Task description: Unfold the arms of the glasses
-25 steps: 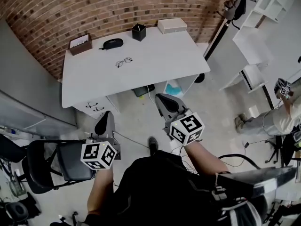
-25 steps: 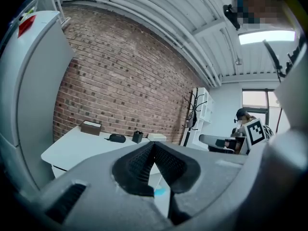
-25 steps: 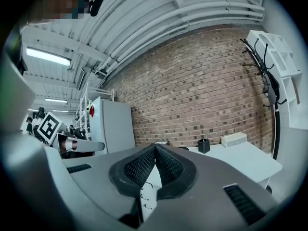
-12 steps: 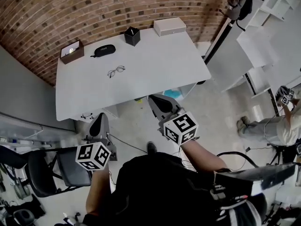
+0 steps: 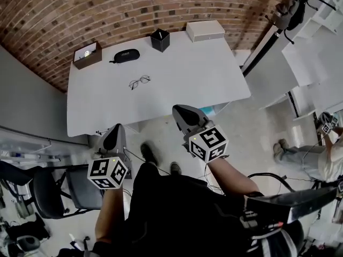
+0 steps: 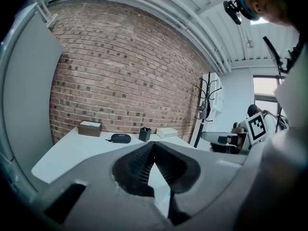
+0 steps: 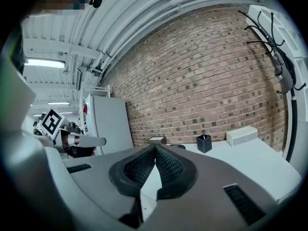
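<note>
Head view: glasses (image 5: 139,82) lie on the white table (image 5: 214,74), left of centre, just in front of a black case (image 5: 127,55). Too small to tell whether the arms are folded. Brown box (image 5: 87,54), black pen cup (image 5: 159,39) and white box (image 5: 204,30) line the far edge by the brick wall (image 5: 107,9). Left gripper (image 5: 114,133) and right gripper (image 5: 183,114) are held over the floor at the table's near edge, well apart from the glasses. Both have jaws closed tip to tip, with nothing between them.
</note>
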Available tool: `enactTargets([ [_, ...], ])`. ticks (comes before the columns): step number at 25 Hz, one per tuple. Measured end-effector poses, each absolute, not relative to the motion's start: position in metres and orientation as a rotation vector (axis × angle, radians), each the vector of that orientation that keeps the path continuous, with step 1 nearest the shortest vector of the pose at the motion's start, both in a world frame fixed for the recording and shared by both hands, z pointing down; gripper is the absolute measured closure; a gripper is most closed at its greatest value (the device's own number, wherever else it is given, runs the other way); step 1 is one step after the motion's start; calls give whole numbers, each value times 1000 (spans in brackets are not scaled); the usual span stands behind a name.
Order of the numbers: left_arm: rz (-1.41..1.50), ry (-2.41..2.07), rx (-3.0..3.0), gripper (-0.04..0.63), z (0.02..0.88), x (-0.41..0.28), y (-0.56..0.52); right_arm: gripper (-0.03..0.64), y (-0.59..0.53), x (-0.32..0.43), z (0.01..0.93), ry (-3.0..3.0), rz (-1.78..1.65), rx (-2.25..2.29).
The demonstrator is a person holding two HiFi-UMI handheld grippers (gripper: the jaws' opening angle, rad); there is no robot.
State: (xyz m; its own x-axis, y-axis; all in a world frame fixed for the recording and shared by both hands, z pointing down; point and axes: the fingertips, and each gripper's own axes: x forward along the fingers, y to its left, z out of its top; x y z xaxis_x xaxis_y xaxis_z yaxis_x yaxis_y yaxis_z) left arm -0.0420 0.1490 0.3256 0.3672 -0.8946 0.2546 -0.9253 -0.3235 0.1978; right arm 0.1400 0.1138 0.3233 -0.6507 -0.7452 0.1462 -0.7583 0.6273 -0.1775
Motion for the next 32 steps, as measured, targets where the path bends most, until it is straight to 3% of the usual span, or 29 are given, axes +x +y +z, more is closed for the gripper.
enactTargets([
  [15, 256, -1404, 2457, 588, 341, -72, 13, 611, 22, 98, 325, -2687, 335, 1331],
  [32, 493, -1085, 2567, 588, 419, -66, -102, 611, -53, 59, 355, -2536, 466, 1458],
])
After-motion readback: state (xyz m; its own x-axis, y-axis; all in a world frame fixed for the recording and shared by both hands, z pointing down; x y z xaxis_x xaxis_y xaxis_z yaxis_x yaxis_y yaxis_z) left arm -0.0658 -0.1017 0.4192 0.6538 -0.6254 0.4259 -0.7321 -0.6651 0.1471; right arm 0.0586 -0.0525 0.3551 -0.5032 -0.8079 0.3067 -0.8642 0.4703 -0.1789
